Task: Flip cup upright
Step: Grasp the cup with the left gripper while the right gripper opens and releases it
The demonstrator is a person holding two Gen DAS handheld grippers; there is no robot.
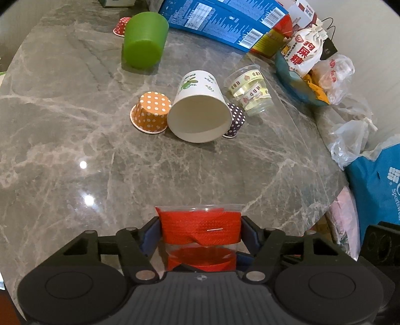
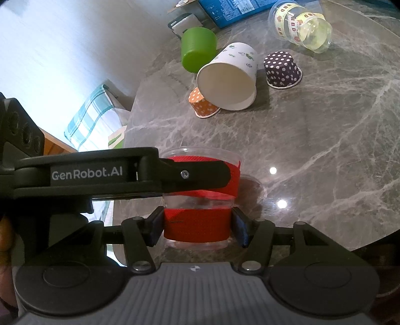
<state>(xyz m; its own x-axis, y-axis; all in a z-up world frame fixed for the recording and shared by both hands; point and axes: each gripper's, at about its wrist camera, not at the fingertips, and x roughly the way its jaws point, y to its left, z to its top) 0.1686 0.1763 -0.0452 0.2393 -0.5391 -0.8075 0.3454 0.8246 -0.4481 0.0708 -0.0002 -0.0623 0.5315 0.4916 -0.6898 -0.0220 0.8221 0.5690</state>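
A clear plastic cup with a red ribbon band [image 1: 200, 232] stands with its rim up near the table's front edge. My left gripper [image 1: 200, 235] is shut on its upper part. In the right wrist view the same cup [image 2: 197, 225] sits between my right gripper's [image 2: 197, 226] pads, which touch its lower sides; the left gripper's finger [image 2: 175, 175] crosses in front of its top. A white paper cup [image 1: 200, 107] lies on its side, mouth toward me, also seen in the right wrist view [image 2: 228, 80].
A green cup [image 1: 143, 40] stands upside down at the back. Orange dotted [image 1: 150, 112] and purple dotted [image 1: 236, 120] cupcake liners flank the white cup. A clear cup with yellow ribbon [image 1: 250, 87] lies behind. Blue boxes [image 1: 225, 20], snack bags [image 1: 305, 52] and plastic bags [image 1: 350, 135] crowd the right.
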